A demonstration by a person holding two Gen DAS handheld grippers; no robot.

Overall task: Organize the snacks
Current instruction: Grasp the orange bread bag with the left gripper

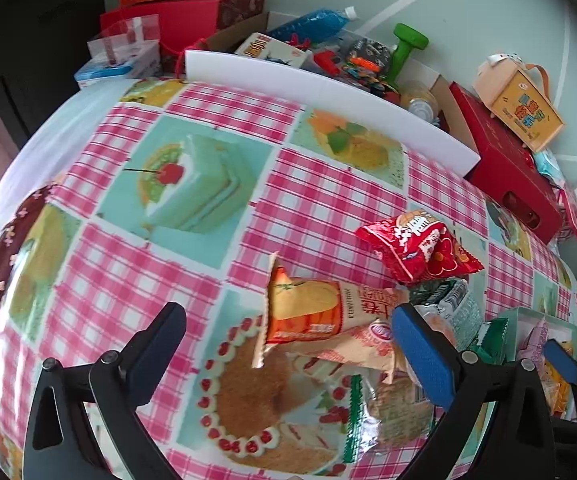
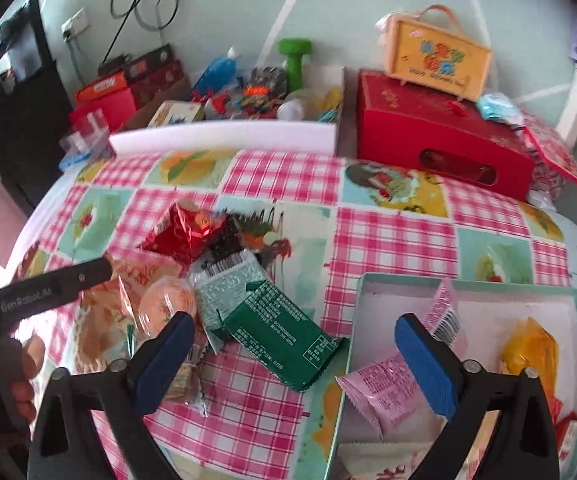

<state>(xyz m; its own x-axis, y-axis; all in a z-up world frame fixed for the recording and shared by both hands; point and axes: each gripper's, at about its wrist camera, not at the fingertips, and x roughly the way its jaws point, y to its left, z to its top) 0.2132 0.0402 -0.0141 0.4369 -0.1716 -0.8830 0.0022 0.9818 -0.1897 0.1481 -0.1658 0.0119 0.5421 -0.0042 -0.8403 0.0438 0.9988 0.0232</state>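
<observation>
Lying just ahead of the right gripper (image 2: 294, 358), jaws spread wide and empty: dark green packet (image 2: 284, 338), long axis slanting from upper left to lower right, beside the tray (image 2: 358, 300) to its right. Hanging over the snack pile (image 1: 352, 332), also gaping and empty: left gripper (image 1: 288, 344). Nearer to the green packet, judging by both views: right.

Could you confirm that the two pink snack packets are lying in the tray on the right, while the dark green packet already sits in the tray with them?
Not quite: the pink packets are in the tray, but the dark green packet is not. It lies on the checked tablecloth just left of the tray, at the edge of the snack pile. The right wrist view shows this.
</observation>
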